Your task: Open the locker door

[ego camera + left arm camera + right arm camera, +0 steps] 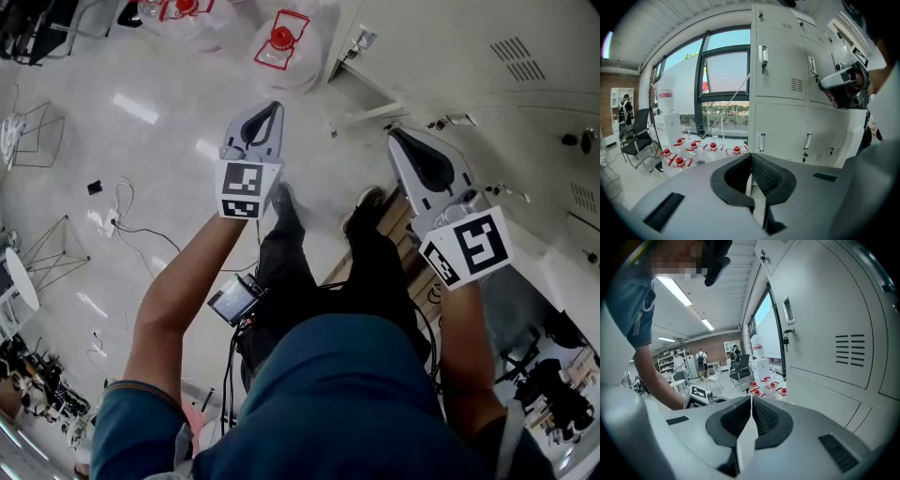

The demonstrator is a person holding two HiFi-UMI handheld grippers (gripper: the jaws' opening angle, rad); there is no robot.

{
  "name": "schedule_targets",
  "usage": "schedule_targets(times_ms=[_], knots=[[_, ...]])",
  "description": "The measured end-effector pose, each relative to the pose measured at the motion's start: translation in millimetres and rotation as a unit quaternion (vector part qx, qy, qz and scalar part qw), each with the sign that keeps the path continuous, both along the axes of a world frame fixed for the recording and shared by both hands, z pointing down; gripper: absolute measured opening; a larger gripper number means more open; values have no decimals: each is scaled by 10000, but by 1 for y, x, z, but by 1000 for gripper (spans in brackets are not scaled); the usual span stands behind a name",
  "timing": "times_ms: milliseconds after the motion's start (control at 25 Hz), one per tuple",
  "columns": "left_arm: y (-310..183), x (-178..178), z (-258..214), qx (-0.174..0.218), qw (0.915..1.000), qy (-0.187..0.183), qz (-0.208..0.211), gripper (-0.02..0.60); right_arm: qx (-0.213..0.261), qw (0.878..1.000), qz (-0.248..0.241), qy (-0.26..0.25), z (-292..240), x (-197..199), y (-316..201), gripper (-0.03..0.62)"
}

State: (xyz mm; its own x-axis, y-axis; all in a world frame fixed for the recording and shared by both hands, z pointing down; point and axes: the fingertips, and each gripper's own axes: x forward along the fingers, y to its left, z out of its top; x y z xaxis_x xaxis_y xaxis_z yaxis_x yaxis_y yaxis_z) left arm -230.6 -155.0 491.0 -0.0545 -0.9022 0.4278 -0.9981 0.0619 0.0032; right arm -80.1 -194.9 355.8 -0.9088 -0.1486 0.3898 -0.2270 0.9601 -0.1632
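A bank of pale grey lockers (487, 56) fills the upper right of the head view. In the left gripper view their doors stand closed, one with a chrome handle (762, 53) and louvres. The right gripper view runs close along a closed locker door (825, 333) with a handle (788, 310) and a key below it (786, 339). My left gripper (273, 110) (751, 154) is shut and empty, held in the air away from the lockers. The right gripper (397, 134) (750, 396) is also shut and empty, next to the locker front without touching it.
Water bottles with red caps (281, 37) (689, 150) crowd the floor by the window. Cables (131, 225) and wire stools (56, 248) lie to the left. Office chairs (740, 369) and people stand far back. The person's feet (281, 202) are below the grippers.
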Motion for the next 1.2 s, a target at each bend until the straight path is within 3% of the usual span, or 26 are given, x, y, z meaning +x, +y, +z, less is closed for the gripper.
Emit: schedule_targets(times_ms=[320,560,800,1200], knots=[[0,-14,-121,592,9972,-435,124,17,187,9997,37,-164,-73,-2,-5,37],[7,-18,-219,1210,9882,-904,239,17,395,9985,170,-339,-123,2,-7,35],[17,-18,-281,1238,9883,-832,322,17,688,9963,259,-452,-167,9,-11,35],[32,-7,-369,1672,9807,-905,455,17,1009,9924,282,-642,-221,22,1,35]])
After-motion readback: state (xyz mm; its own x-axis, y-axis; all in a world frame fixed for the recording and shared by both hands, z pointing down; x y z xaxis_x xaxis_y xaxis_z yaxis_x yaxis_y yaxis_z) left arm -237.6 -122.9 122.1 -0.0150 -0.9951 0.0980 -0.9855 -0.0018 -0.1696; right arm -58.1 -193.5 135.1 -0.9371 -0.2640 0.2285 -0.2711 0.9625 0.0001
